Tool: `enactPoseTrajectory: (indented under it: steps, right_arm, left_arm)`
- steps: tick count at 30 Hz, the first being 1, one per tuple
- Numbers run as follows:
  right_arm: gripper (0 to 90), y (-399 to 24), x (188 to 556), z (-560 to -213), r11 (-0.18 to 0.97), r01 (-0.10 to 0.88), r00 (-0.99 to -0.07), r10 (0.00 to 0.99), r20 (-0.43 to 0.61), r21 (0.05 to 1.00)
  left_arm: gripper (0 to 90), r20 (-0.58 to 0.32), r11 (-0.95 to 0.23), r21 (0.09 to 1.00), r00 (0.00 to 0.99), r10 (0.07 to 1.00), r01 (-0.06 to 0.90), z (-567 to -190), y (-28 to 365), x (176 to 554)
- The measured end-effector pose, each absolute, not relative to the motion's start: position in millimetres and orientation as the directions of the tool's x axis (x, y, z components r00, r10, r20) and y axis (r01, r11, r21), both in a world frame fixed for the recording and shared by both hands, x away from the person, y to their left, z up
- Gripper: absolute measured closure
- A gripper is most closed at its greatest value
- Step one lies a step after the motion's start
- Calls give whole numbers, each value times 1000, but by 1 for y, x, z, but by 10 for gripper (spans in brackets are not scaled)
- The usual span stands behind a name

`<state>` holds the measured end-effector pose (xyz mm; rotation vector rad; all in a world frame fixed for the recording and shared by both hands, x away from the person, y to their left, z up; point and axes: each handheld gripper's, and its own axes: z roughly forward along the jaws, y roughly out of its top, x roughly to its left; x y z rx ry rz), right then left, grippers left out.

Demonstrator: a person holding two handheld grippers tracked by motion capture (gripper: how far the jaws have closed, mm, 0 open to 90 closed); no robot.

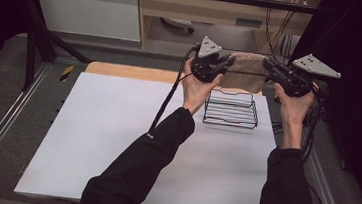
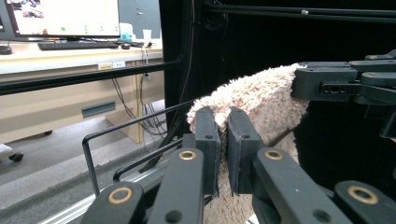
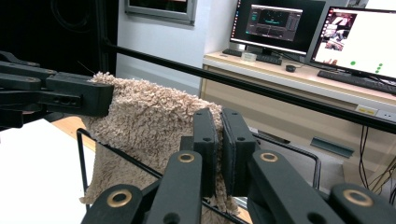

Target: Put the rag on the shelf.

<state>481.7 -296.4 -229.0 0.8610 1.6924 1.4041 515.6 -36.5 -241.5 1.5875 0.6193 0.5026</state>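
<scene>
Left gripper [image 1: 229,62] and right gripper [image 1: 268,66], jaws clamped on beige fluffy towel [image 1: 244,72], stretched above wire rack [image 1: 231,109], white tabletop [image 1: 115,136] below

Towel [image 1: 244,72] corners are hidden inside both claws; rack [image 1: 232,109] far edge is covered by hanging towel.

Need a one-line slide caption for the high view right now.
Left gripper and right gripper hold a beige fleecy towel stretched above the black wire rack.
</scene>
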Motion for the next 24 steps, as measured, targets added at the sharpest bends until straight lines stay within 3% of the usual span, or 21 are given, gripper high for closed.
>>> enactPoseTrajectory:
  steps: [24]
  right_arm:
    - [848,-299,460,-253,163,58,-523,845,-109,985]
  left_arm:
    - [791,-46,-134,978,789,613,161,-244,-31,508]
